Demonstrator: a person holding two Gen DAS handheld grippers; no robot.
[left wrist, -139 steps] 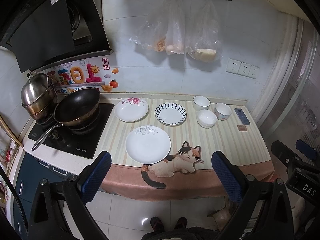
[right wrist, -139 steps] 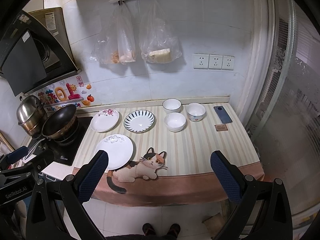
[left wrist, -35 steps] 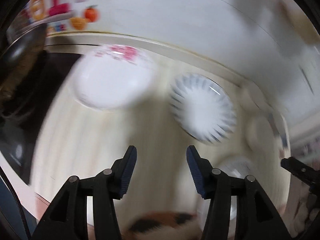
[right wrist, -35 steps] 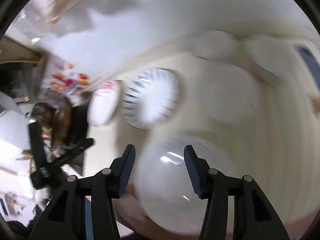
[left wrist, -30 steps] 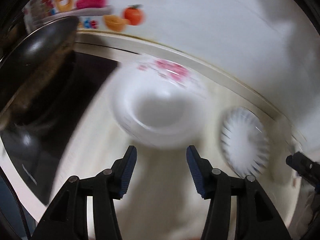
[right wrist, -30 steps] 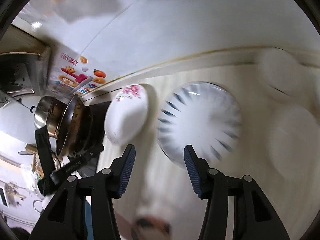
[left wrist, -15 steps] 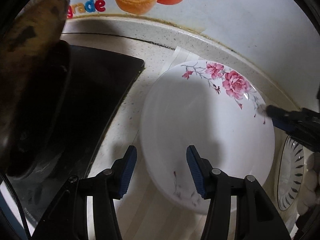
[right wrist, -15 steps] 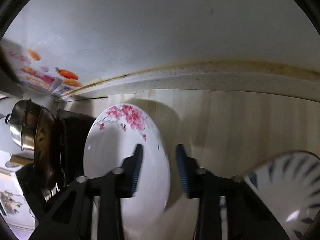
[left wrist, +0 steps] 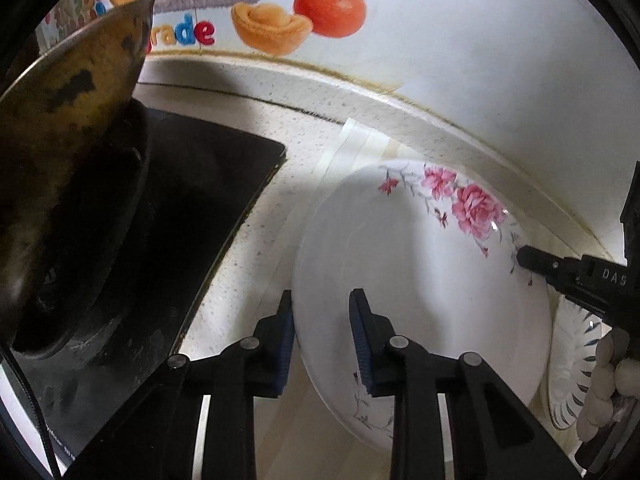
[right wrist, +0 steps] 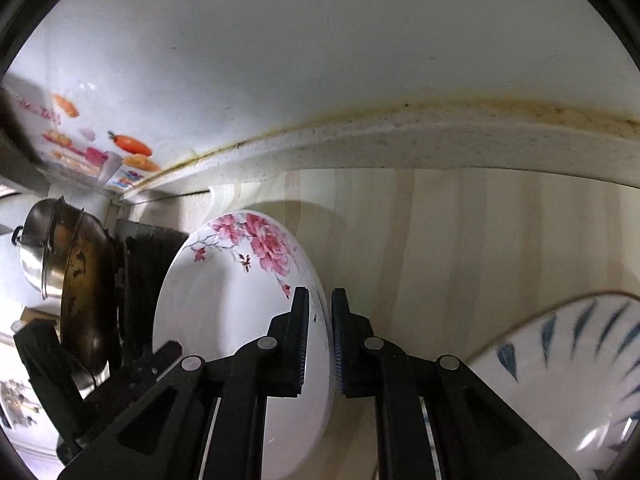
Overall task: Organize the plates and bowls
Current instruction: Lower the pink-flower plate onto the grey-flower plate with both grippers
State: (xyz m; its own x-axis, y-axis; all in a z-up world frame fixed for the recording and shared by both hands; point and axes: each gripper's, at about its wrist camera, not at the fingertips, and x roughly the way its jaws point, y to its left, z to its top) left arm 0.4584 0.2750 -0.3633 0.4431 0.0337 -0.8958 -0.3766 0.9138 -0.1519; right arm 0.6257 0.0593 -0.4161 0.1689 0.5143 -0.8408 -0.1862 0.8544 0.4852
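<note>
A white plate with pink roses [left wrist: 424,280] lies on the striped counter mat near the back wall; it also shows in the right wrist view [right wrist: 236,308]. My left gripper [left wrist: 322,332] straddles its left rim, jaws narrowed around the edge with a small gap. My right gripper [right wrist: 320,328] is shut on the plate's right rim; it shows in the left wrist view [left wrist: 560,272] at the plate's far edge. A white plate with blue strokes [right wrist: 568,380] lies just right, also in the left wrist view [left wrist: 572,364].
A black induction hob [left wrist: 168,248] with a dark wok [left wrist: 60,128] sits close on the left. A steel pot [right wrist: 36,256] stands behind the wok. The tiled wall [right wrist: 320,60] and counter back ledge [right wrist: 440,144] are right behind the plates.
Both grippers swept in from far back to the rose plate. In the last half second both closed in on its rim, the right tightly, the left narrowing.
</note>
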